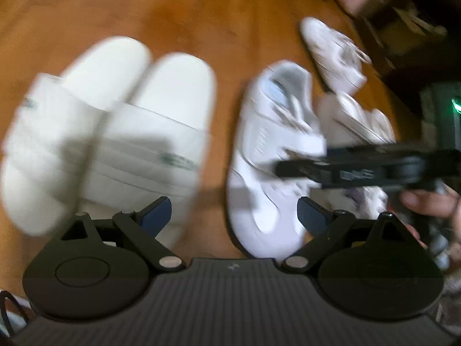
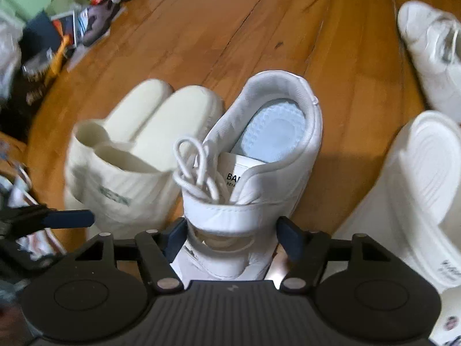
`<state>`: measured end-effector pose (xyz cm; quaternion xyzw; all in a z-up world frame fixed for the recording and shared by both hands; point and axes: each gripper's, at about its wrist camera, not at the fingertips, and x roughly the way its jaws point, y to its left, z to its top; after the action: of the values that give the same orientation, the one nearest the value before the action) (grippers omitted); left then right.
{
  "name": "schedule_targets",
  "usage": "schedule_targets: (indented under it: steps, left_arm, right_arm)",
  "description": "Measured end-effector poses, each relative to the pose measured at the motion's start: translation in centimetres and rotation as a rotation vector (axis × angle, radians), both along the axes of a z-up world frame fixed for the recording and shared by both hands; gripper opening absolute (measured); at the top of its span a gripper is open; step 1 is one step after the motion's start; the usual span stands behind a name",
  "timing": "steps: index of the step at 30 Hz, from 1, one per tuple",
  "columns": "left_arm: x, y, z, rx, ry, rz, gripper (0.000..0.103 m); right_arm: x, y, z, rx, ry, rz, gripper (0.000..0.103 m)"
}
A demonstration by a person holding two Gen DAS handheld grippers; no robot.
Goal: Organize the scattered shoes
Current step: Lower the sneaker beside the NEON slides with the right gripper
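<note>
One white sneaker (image 2: 253,155) sits between the spread fingers of the right claw (image 2: 234,235), its strapped forefoot down between the pads and its heel pointing away. The pads flank the strap closely, but whether they press it I cannot tell. The upper looks soft and padded, so it would give under a squeeze. The sole edge or the strap band seems the firmer hold, and the loose laces (image 2: 198,167) just ahead of the fingers could snag. It is probably light.

Left of that claw and touching the sneaker lies a pair of cream slides (image 2: 126,155), side by side. To its right is another slide (image 2: 415,178), sole up, with a second sneaker (image 2: 429,49) beyond.

The left claw (image 1: 233,216) hangs open and empty above the wooden floor (image 1: 178,8).
</note>
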<state>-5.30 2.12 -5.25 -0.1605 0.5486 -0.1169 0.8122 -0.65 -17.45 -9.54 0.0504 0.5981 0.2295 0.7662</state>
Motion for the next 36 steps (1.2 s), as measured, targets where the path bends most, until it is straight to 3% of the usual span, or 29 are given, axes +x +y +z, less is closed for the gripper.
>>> schedule_targets:
  steps: [8, 10, 11, 12, 14, 15, 16, 28, 36]
  left_arm:
    - [-0.1, 0.6, 0.3, 0.006, 0.008, 0.029, 0.095]
    - [-0.1, 0.6, 0.1, 0.009, 0.015, 0.029, 0.095]
    - [-0.1, 0.6, 0.0, 0.014, 0.02, 0.029, 0.095]
    - [-0.1, 0.6, -0.1, 0.019, 0.026, 0.029, 0.095]
    - [-0.1, 0.4, -0.3, 0.036, 0.043, 0.021, 0.095]
    - [-0.1, 0.3, -0.3, 0.049, 0.046, 0.021, 0.096]
    - [0.0, 0.4, -0.4, 0.052, 0.045, 0.022, 0.096]
    - [-0.2, 0.9, -0.2, 0.019, 0.058, 0.015, 0.097]
    - [-0.7, 1.7, -0.1, 0.023, 0.049, 0.033, 0.097]
  right_arm:
    - [0.2, 2.4, 0.5, -0.023, -0.055, 0.04, 0.069]
    - [-0.3, 2.3, 0.6, -0.03, -0.063, 0.027, 0.076]
    - [-0.7, 2.4, 0.4, -0.042, -0.072, 0.033, 0.088]
    - [-1.0, 2.6, 0.1, -0.056, -0.081, 0.046, 0.094]
    - [-1.2, 2.7, -1.0, -0.063, -0.094, 0.061, 0.088]
    - [-1.0, 2.4, -1.4, -0.009, -0.076, 0.053, 0.078]
    - [-0.9, 2.1, -1.6, 0.034, -0.06, 0.044, 0.078]
    - [0.1, 4.9, -0.8, 0.117, 0.008, 0.101, 0.072]
    - [-0.7, 5.5, -0.1, 0.129, -0.015, 0.085, 0.071]
